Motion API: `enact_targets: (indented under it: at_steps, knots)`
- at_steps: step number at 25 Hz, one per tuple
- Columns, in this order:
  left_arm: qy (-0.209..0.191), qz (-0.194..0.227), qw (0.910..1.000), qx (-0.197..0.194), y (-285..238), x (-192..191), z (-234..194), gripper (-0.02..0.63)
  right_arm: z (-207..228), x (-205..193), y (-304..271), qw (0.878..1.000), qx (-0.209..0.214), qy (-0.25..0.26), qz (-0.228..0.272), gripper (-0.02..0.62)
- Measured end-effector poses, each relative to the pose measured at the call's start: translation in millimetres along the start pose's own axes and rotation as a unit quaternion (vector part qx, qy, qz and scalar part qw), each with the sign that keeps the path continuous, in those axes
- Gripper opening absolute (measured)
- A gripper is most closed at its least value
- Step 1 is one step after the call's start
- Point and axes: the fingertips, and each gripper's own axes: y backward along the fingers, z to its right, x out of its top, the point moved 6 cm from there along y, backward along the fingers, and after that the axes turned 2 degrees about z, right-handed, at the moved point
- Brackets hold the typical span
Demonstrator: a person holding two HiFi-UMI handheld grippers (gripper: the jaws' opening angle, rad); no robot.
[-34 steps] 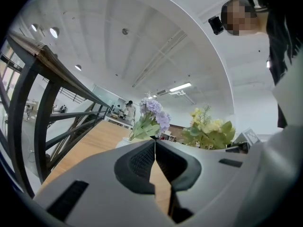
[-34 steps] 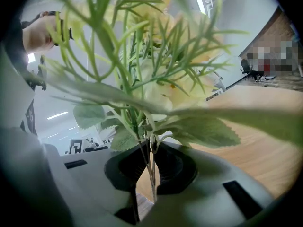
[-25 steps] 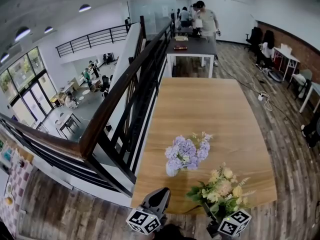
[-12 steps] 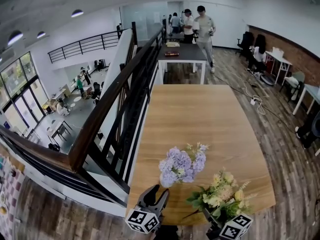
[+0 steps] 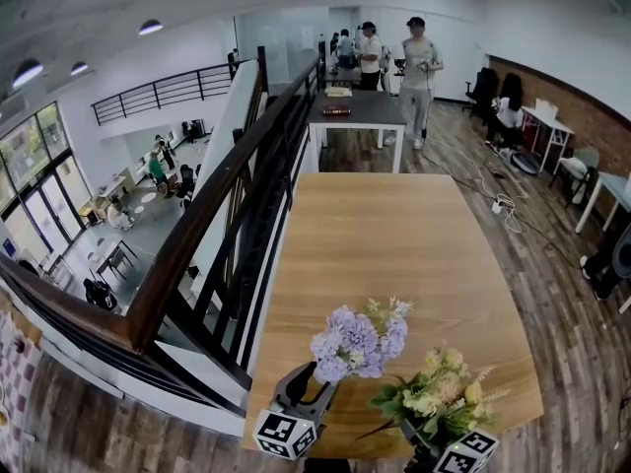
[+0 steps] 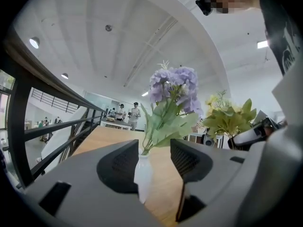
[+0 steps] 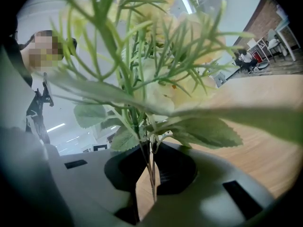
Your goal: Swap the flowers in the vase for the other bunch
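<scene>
**Left jaws wide around the vase, right jaws clamped on the yellow bunch**

The left gripper (image 6: 154,163) view shows what the head view does not. A slim white vase (image 6: 143,175) stands on the desk (image 5: 394,235) in the gap between the two open jaws. It sits nearer the left jaw, and neither pad presses on it. These jaws have just been opening and now stand wide apart. The vase is upright, its long axis vertical. The purple flowers (image 6: 174,82) rise from its neck above the jaws, their stems leaning slightly toward the right jaw.

From the head camera the purple blooms cover the vase, so only a round cluster shows just ahead of the left jaw tips, near the desk's front edge.

The right gripper (image 7: 152,175) view shows its jaws closed together on the thin stems of the yellow flower bunch (image 7: 150,162). The stems run straight up out of the pinch, and leaves and pale blooms spread above and ahead of the jaws, filling most of the picture.

The head view adds where this bunch is. It sits just ahead of the right jaws, over the desk's near right corner, beside the purple cluster and apart from it. In the left gripper view the yellow bunch stands roughly upright, beyond the right jaw, blooms uppermost.
</scene>
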Motion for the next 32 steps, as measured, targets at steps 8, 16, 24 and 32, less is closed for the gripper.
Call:
enact_targets:
  at_steps: [8, 16, 24, 32]
  knots:
    - [-0.001, 0.007, 0.9999, -0.008, -18, 4, -3, 0.212, 9, 7, -8, 1.0, 0.004, -0.002, 0.005, 0.054]
    - [-0.023, -0.006, 0.9994, -0.024, -29, 6, 1, 0.211, 14, 12, -11, 1.0, 0.006, -0.004, 0.001, 0.054]
    - [-0.027, -0.006, 0.9992, -0.028, -33, 7, -7, 0.133, 17, 9, -15, 1.0, 0.0, -0.007, -0.001, 0.054]
    - [-0.043, -0.033, 0.9978, -0.038, -41, 3, -7, 0.189, 22, 9, -15, 1.0, -0.001, -0.009, -0.001, 0.054]
